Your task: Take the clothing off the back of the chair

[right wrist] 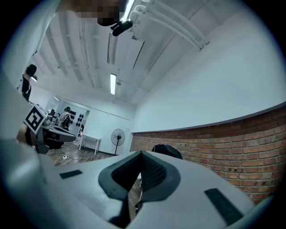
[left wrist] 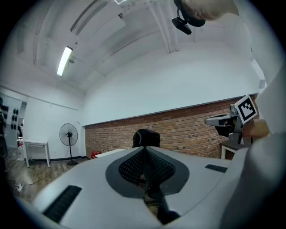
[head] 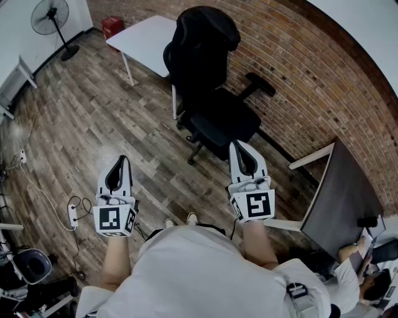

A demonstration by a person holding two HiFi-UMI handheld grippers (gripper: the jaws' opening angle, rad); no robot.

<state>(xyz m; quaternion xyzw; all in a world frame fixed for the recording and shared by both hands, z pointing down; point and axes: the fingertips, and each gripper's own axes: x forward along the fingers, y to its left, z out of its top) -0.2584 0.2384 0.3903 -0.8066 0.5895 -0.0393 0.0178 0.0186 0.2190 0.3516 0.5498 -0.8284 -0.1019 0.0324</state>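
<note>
I hold both grippers level in front of me. The left gripper (head: 120, 163) has its jaws pressed together with nothing in them, and the right gripper (head: 240, 149) looks the same. The black clothing (head: 200, 46) hangs down over the back of the office chair (head: 227, 121), ahead of both and well apart. My right gripper is nearer, so I think it should reach first.

1 chair (head: 217, 118), 1 garment (head: 202, 37), 1 fan (head: 51, 15), 2 grippers (left (head: 123, 159), right (head: 239, 145)).

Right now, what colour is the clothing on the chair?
Black clothing; head view shows it best.
</note>
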